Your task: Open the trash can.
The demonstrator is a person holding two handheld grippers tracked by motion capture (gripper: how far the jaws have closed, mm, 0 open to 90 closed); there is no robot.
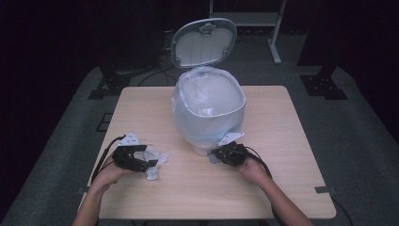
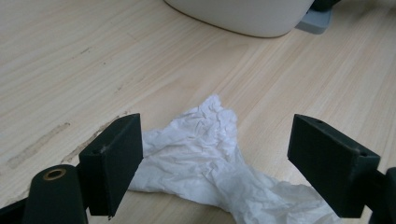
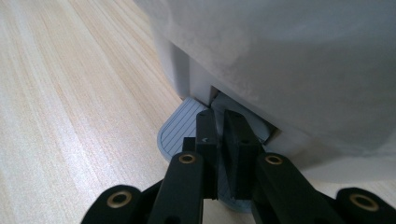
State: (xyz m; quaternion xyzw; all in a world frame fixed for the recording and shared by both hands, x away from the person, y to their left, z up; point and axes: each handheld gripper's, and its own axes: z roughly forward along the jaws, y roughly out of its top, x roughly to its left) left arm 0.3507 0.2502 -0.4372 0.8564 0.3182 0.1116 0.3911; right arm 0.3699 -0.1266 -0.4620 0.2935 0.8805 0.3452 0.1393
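Note:
A white pedal bin (image 1: 209,110) lined with a translucent plastic bag stands at the table's middle, its lid (image 1: 203,42) raised. My right gripper (image 1: 215,153) is shut, and its joined tips (image 3: 219,122) rest on the bin's grey ribbed pedal (image 3: 173,133) at the base. A crumpled white tissue (image 1: 159,161) lies on the wood to the left. My left gripper (image 1: 147,157) sits low over it and is open. In the left gripper view the tissue (image 2: 201,149) lies between the wide-spread jaws of the left gripper (image 2: 219,161), and the pads are not touching it. The pedal (image 2: 315,21) shows at the top right there.
The light wooden table (image 1: 282,141) has bare room at the right and along the front. Cables trail from both grippers toward the person. Beyond the far edge are grey carpet, dark stands and a metal frame (image 1: 275,42).

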